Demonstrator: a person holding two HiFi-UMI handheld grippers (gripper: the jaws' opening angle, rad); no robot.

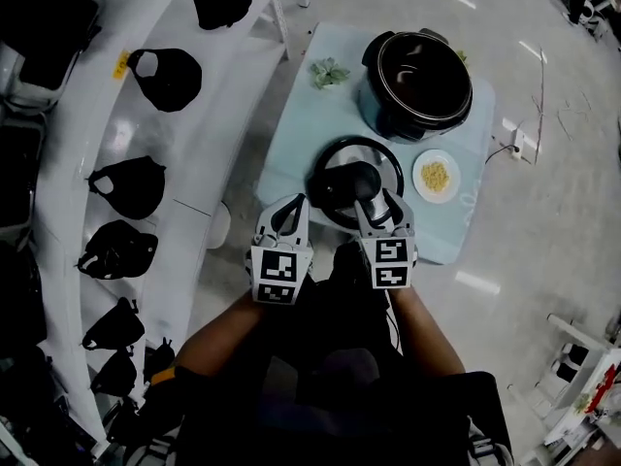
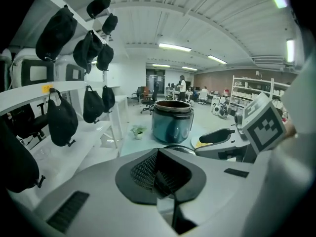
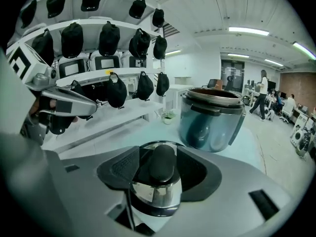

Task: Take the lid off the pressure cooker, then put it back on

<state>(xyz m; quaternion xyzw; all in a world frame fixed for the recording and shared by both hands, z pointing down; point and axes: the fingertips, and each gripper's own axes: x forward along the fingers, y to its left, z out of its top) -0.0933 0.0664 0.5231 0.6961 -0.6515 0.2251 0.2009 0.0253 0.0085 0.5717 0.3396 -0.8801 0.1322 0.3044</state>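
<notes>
The blue pressure cooker pot [image 1: 417, 83] stands uncovered at the far side of the pale blue table [image 1: 291, 153]. Its round lid [image 1: 335, 153] lies flat on the table nearer to me, apart from the pot. My right gripper [image 1: 378, 205] sits over the lid with the black knob [image 3: 162, 163] between its jaws. A gap shows beside the knob, so the jaws are open. My left gripper [image 1: 288, 212] hovers just left of the lid, shut and with nothing in it. From the left gripper view the pot [image 2: 172, 121] stands straight ahead.
A small white plate of yellow food [image 1: 436, 176] lies right of the lid. A little green plant [image 1: 329, 72] stands left of the pot. Long white shelves hung with black caps [image 1: 155, 76] run along the left. Grey floor surrounds the table.
</notes>
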